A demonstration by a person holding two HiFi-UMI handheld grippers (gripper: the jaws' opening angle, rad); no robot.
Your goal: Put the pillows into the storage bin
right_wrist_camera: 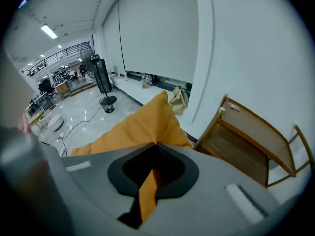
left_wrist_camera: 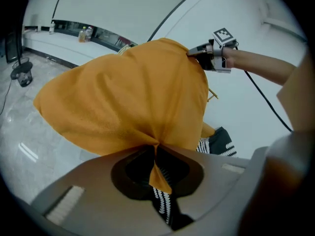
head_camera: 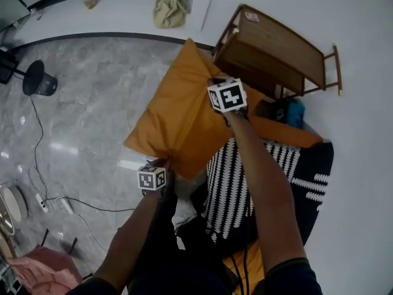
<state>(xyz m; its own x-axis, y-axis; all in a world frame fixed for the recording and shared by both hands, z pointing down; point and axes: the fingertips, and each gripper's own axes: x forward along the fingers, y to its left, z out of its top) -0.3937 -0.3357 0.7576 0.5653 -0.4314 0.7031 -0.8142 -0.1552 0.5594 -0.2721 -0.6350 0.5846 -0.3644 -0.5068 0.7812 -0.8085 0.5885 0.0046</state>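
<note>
A large orange pillow [head_camera: 178, 109] hangs in the air between both grippers. My left gripper [head_camera: 164, 163] is shut on its near lower edge, and the cloth bunches between the jaws in the left gripper view [left_wrist_camera: 156, 149]. My right gripper [head_camera: 215, 80] is shut on the far upper edge; an orange fold runs down between its jaws [right_wrist_camera: 153, 151]. It also shows from the left gripper view [left_wrist_camera: 198, 52]. Below the pillow sits the black storage bin with white stripes [head_camera: 245, 183], partly hidden by my right arm. More orange fabric [head_camera: 285, 134] lies at its far side.
A wooden side table [head_camera: 276, 48] lies tipped against the white wall right behind the bin. A tan bag [head_camera: 170, 6] rests by the wall. On the marble floor to the left are a black fan [head_camera: 38, 78], cables [head_camera: 61, 198] and a pink object [head_camera: 43, 269].
</note>
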